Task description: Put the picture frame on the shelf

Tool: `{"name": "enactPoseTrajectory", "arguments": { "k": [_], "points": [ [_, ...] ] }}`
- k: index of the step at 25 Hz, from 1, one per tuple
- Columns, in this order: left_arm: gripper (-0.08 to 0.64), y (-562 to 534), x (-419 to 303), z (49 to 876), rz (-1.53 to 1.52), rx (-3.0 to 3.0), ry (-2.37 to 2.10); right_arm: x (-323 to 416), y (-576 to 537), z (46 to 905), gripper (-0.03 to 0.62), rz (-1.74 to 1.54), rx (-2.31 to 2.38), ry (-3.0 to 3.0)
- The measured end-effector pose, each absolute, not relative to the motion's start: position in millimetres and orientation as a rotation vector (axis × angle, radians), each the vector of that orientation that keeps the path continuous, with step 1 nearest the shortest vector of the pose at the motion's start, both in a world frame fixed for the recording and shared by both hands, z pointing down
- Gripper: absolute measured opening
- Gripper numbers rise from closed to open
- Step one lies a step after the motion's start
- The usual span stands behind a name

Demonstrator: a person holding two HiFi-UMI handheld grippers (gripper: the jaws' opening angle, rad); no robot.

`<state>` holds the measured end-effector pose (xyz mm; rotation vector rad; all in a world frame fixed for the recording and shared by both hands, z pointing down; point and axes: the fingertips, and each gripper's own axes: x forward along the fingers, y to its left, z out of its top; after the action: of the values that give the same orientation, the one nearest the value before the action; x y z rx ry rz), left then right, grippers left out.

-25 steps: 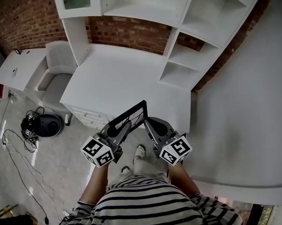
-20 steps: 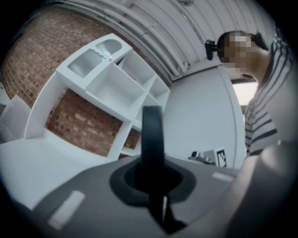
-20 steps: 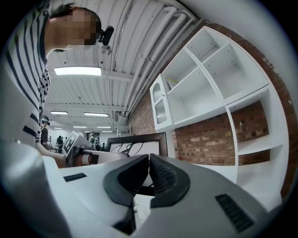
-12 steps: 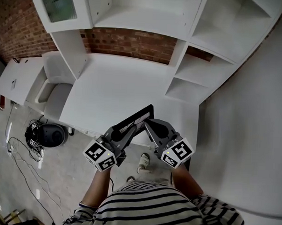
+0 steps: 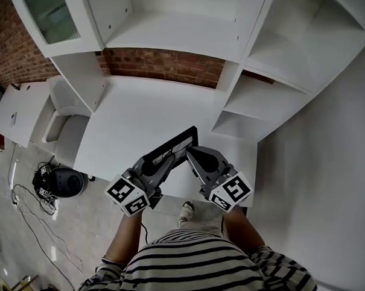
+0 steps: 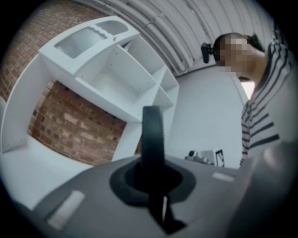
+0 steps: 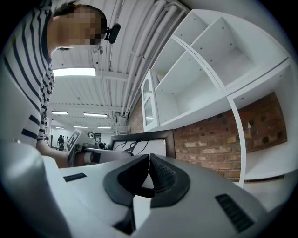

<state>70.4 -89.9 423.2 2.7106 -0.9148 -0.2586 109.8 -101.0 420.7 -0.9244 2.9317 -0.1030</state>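
A black-edged picture frame hangs in the air over the front of the white desk, held from both sides. My left gripper is shut on its lower left edge, and in the left gripper view the frame rises as a dark bar out of the closed jaws. My right gripper is shut on the frame's right end; in the right gripper view the frame shows glass with a dark border just past the jaws. The white shelf unit stands beyond the desk.
Open side shelves step down at the desk's right, against a white wall. A glass-door cabinet is at upper left, with brick wall behind. A grey chair, a black round device and cables lie left.
Both grippers have carried the frame forward from the desk's front edge to over the desktop, closer to the shelf unit. The grips look the same.
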Motion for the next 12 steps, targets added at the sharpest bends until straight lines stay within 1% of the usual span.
{"name": "enactPoseTrajectory", "arguments": {
  "k": [12],
  "points": [
    [0.015,-134,67,401,-0.184,2.757,-0.888,100,-134,384,0.009,0.198,-0.936,3.004]
  ]
}}
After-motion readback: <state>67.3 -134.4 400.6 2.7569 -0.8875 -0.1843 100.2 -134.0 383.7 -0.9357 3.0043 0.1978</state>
